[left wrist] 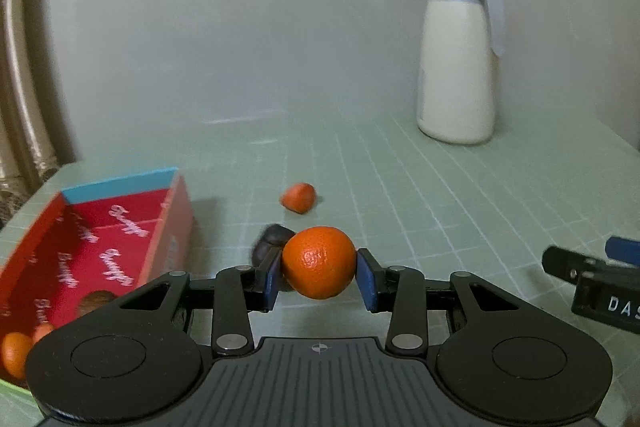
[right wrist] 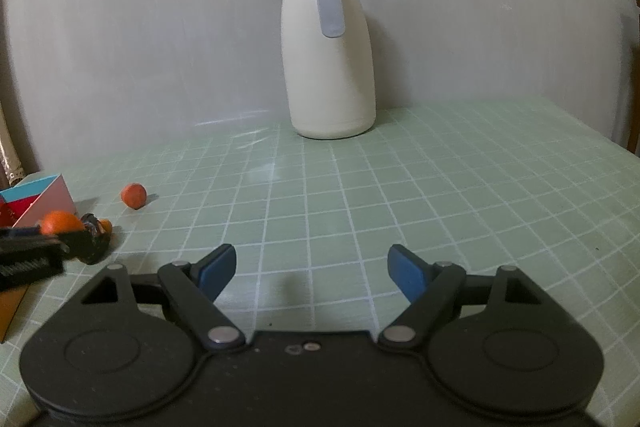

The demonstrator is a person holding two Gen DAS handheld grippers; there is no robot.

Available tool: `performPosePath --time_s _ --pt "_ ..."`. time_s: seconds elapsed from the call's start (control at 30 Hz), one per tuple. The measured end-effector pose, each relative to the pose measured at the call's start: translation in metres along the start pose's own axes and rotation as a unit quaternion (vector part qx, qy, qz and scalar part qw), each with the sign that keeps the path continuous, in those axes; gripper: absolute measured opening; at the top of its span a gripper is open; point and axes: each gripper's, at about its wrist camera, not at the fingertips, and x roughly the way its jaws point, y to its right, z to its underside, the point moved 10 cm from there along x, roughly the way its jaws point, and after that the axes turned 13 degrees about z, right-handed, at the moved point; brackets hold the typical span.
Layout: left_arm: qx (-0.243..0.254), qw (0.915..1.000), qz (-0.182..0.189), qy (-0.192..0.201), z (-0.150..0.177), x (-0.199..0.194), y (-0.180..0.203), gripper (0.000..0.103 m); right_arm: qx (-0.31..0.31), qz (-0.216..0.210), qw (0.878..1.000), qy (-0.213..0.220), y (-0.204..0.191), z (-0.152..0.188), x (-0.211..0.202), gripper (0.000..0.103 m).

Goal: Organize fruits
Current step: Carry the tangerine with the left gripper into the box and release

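My left gripper [left wrist: 320, 269] is shut on an orange [left wrist: 319, 263], its blue pads pressing both sides and holding it just above the green checked table [left wrist: 400, 187]. Behind the orange lies a dark fruit [left wrist: 269, 241]. Farther back sits a small orange-red fruit [left wrist: 298, 197]. At the left stands an open red box [left wrist: 100, 247] holding an orange [left wrist: 15, 353] and a brownish fruit [left wrist: 96, 301]. My right gripper [right wrist: 310, 267] hangs open over bare table with nothing between its fingers. In its view, the held orange [right wrist: 60, 222] and the small fruit [right wrist: 134, 195] appear far left.
A tall cream jug with a grey lid [right wrist: 328, 67] stands at the back against the pale wall. The right gripper's tip [left wrist: 592, 267] shows at the right edge of the left wrist view. A curtain [left wrist: 16, 87] hangs at the far left.
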Motion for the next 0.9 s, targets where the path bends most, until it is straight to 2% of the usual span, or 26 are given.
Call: performPosePath --time_s 0.27,0.47,0.6,0.77,0.9 --pt "-0.025 0.9971 -0.067 0.027 -0.003 -0.036 -0.06 0.04 -0.007 -0.006 1.0 0.002 -0.006 0.002 -0.004 0.083" --pt "-0.063 0.9906 -0.12 0.023 0.009 -0.05 -0.117 0.04 -0.015 -0.012 1.0 0.004 -0.012 0.003 -0.005 0.083" --pt "-0.086 0.9857 -0.144 0.016 0.022 -0.053 -0.141 0.04 -0.022 -0.013 1.0 0.005 -0.018 0.004 -0.006 0.083" --pt "-0.115 0.9802 -0.162 -0.003 0.039 -0.051 -0.163 0.04 -0.032 -0.016 0.999 0.005 -0.024 0.007 -0.006 0.083" --pt "-0.138 0.9775 -0.159 -0.009 0.047 -0.051 -0.176 0.04 -0.038 -0.017 0.999 0.007 -0.028 0.008 -0.005 0.083"
